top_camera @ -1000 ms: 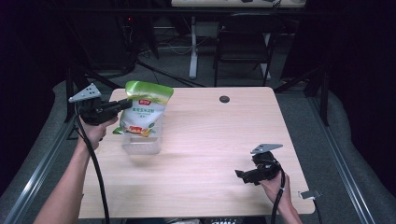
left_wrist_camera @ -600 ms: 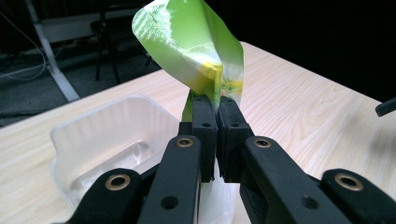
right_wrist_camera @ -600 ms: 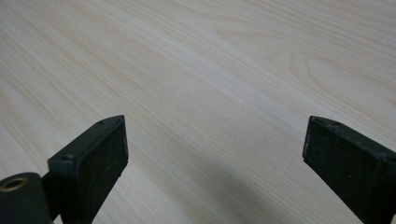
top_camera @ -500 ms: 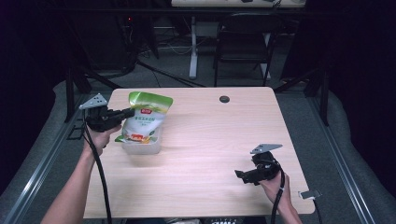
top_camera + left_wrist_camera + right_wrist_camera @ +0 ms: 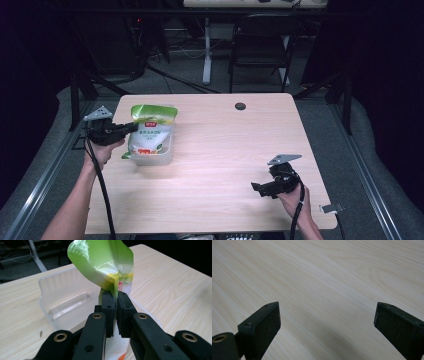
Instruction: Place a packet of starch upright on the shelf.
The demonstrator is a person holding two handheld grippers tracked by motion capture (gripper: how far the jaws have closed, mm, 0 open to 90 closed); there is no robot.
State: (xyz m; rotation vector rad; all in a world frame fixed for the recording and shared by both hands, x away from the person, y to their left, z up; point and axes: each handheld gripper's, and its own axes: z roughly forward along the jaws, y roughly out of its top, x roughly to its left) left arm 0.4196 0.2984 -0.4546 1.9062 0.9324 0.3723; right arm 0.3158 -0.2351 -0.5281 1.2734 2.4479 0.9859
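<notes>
A green and white snack bag [image 5: 151,131] stands in a clear plastic bin [image 5: 165,154] on the left part of the wooden table [image 5: 220,150]. My left gripper [image 5: 131,127] is shut on the bag's left edge, reaching in from the left. Seen in the left gripper view, the two black pads [image 5: 108,305] pinch the bag [image 5: 105,262] below its curled green top, and the clear bin [image 5: 65,300] lies behind and under it. My right gripper [image 5: 256,188] rests low near the table's front right, open, with bare wood between its pads [image 5: 264,325].
A small black round cap [image 5: 240,106] sits near the table's far edge. Beyond the table stand a dark chair [image 5: 260,50] and a white desk leg [image 5: 206,50]. Metal rails run along both sides of the table.
My left gripper has come down and toward me with the bag, and the bag now sits lower in the bin. The right gripper has stayed in place.
</notes>
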